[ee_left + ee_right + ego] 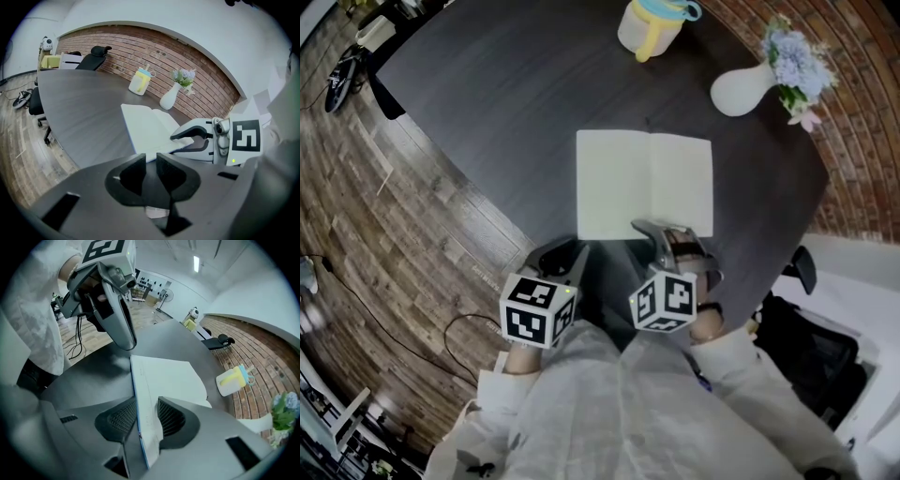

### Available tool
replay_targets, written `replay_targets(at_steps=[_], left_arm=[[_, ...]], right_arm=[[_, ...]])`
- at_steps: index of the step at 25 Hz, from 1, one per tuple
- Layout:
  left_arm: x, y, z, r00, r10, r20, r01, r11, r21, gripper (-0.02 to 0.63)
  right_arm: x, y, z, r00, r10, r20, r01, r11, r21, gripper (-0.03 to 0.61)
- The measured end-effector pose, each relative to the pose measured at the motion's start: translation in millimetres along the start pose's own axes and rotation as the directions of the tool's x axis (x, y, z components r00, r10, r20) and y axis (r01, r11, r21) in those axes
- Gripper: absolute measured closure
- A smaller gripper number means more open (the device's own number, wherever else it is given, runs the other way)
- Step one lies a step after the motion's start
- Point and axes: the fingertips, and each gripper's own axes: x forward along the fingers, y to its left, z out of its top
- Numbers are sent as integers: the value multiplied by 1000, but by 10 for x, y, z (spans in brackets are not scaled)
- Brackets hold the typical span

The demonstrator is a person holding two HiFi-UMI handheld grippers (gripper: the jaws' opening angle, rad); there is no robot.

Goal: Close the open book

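On the dark table (pixel 516 112), near the person's edge, one open book (pixel 619 183) lies flat with its spine running away from the person. Its near edge is directly ahead of both hand-held tools. The right gripper (pixel 659 228) reaches it at the near edge of the right-hand page. Its jaws stand wide apart with that edge between them, one finger above the page and one below, the pads close on either side but not seen to press. In the right gripper view the book (pixel 164 376) runs up between the ribbed pads (pixel 123 418) as a thin stack of pages. The left gripper (pixel 565 251) sits just off the book's near left corner, over bare table and not touching the book. Its jaws are drawn close with a slim gap and nothing between them. Book: two pale cream pages, blank as far as can be seen, a shadowed gutter at centre and a blue cover edge along the gripped side. Beyond the far edge, well apart, are a white vase (pixel 745 89) holding pale blue flowers (pixel 797 61) and a yellowish lidded cup (pixel 652 23).
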Motion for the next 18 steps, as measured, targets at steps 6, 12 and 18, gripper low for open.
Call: replay_targets(at_steps=[6, 12, 18], left_arm=[[4, -8, 44, 1000, -4, 23, 5, 999, -41, 546], [-18, 3, 138, 998, -21, 59, 28, 993, -114, 505], [-10, -82, 181, 985, -138, 99, 163, 937, -308, 483]], right_arm=[[-58, -8, 68, 999, -19, 46, 16, 998, 68, 506], [-107, -28, 58, 997, -18, 70, 9, 991, 136, 517], [-144, -34, 69, 996, -27, 83, 11, 984, 180, 523]])
